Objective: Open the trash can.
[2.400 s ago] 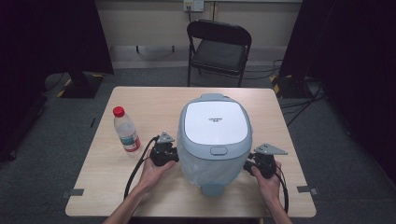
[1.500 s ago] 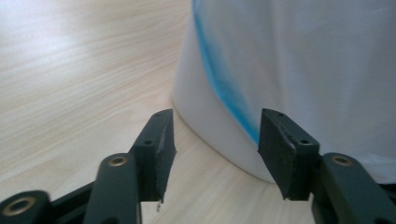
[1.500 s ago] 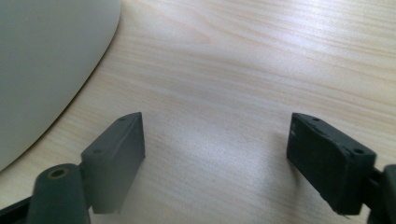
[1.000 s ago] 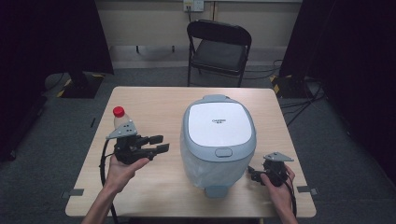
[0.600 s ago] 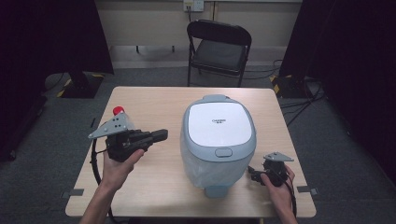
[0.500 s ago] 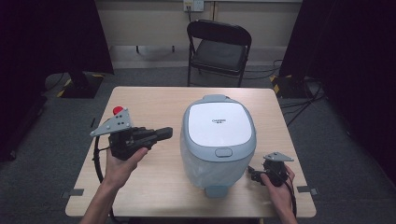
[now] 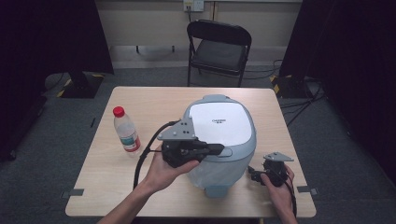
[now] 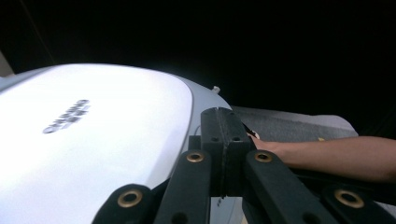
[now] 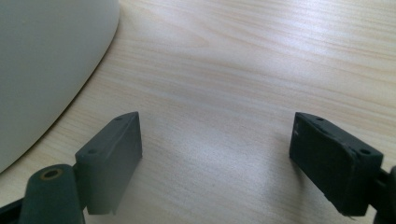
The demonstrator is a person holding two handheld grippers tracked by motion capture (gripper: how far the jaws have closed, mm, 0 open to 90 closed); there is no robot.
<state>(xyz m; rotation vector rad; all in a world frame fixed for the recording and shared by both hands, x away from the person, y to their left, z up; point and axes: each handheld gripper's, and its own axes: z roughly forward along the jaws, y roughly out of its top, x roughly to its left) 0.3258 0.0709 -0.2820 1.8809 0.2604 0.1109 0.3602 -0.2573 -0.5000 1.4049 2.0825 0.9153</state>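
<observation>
On table: lidded rice cooker (image 7: pixel 219 135), capped bottle (image 7: pixel 126 130); left jaws clenched, right released.

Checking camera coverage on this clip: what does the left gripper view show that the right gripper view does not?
The left gripper view has the rice cooker's white glossy lid with grey lettering, a bare forearm, and the left gripper, jaws pressed together. The right gripper view has the light wooden tabletop and the right gripper, jaws spread wide apart above bare wood. Both include part of the pale grey-blue rice cooker.
</observation>
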